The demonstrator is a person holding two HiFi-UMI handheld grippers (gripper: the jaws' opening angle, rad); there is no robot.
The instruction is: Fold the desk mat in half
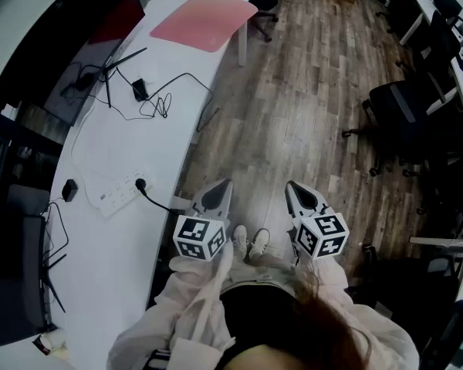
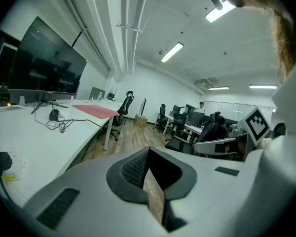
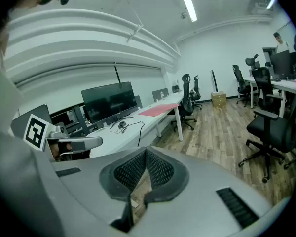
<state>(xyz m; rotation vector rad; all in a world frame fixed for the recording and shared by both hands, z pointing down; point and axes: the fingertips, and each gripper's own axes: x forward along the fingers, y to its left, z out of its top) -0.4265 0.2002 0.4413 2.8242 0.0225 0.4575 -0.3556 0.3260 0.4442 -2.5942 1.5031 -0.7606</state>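
Desk mat (image 1: 203, 21), flat pink rectangle on white desk (image 1: 116, 237)

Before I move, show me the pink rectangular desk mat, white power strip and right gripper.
Pink rectangular desk mat (image 1: 204, 20): head view, its centre.
White power strip (image 1: 117, 192): head view, middle of its body.
Right gripper (image 1: 292, 184): head view, tips of its shut fingers.

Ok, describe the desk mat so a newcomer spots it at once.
Start at the long white desk on the left of the head view. Follow it to its far end, past the power strip and the black cables. The desk mat lies flat there: the only pink sheet on the white top.
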